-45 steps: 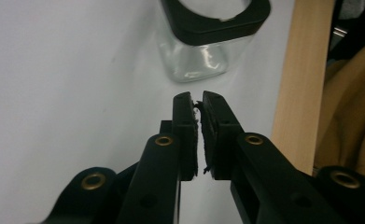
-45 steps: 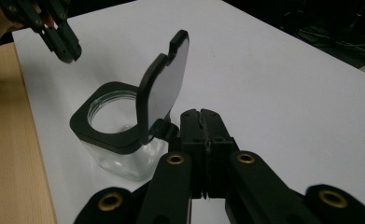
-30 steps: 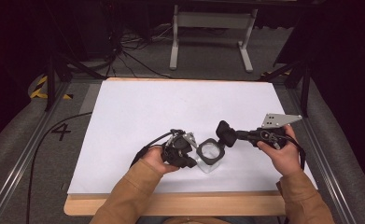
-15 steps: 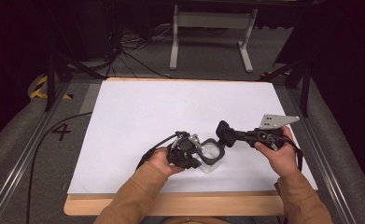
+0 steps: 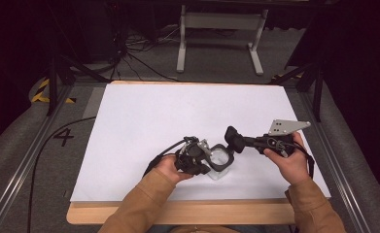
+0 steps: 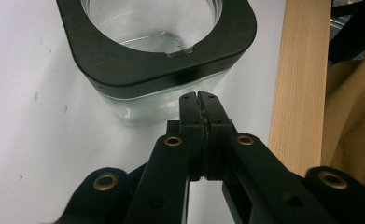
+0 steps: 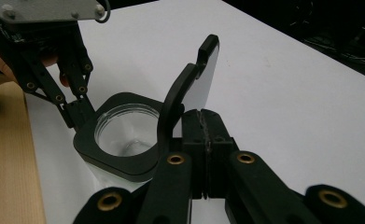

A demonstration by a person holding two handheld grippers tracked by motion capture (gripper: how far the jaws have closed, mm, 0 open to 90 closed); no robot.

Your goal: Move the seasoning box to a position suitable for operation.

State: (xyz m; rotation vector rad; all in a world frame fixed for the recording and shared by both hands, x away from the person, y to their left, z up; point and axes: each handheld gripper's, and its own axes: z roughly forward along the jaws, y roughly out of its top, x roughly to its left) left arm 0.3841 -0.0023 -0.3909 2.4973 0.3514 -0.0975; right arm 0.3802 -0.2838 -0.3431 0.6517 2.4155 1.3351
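We take the slippery glass jar point(image 6: 138, 100) by its stiff black collar point(image 6: 124, 70); left gripper point(image 6: 200, 99) closed empty, right gripper point(image 7: 200, 114) pinching the lid point(image 7: 189, 88)

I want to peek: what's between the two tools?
A clear jar with a black rim sits between the left tool and right tool, in the high view.

White sheet point(image 5: 178, 116) is covering most of the desk point(image 5: 178, 213), w/ bare wood strip showing along the near edge. Beyond the far edge, a grey stand point(image 5: 219, 34) is sitting on the floor among loose cables point(image 5: 134, 53). Off the left edge, a "4" mark point(image 5: 63, 137) is showing on grey carpet, w/ yellow-black tape point(image 5: 46, 92) lying near the far-left corner.
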